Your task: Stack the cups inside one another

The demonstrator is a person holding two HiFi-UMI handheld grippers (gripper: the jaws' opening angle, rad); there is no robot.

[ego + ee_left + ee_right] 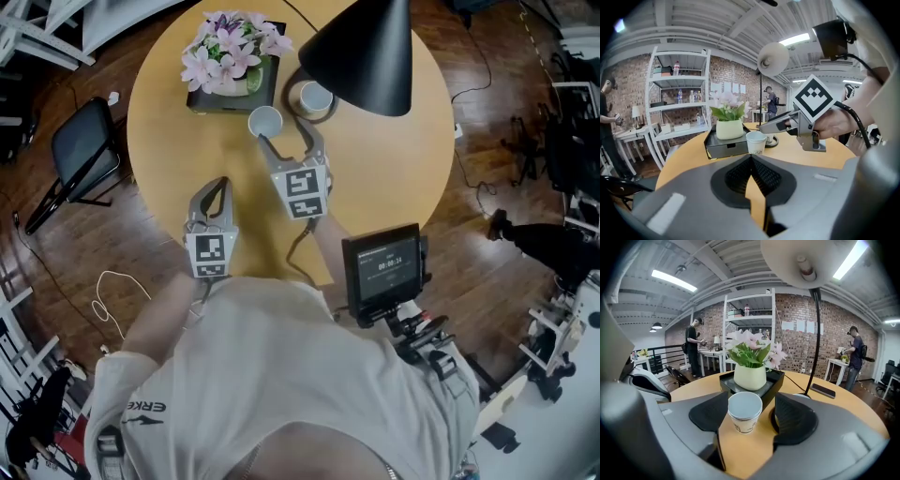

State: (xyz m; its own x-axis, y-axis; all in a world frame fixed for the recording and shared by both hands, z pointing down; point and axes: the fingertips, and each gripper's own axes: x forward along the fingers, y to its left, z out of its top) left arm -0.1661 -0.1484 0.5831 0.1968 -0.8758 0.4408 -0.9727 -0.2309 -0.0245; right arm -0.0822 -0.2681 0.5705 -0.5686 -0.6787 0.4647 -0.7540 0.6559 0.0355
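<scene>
Right hand-held gripper wide around empty cup, flowers in pot

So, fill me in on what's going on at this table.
A person at a round table has a gripper in each hand and is working on stacking cups. The right gripper is open around a paper cup, which stands on the table between the jaws and is not yet pinched. The other cup sits on the base of the lamp, near the flowers. The left gripper is shut and empty. Nothing is stacked yet.
</scene>
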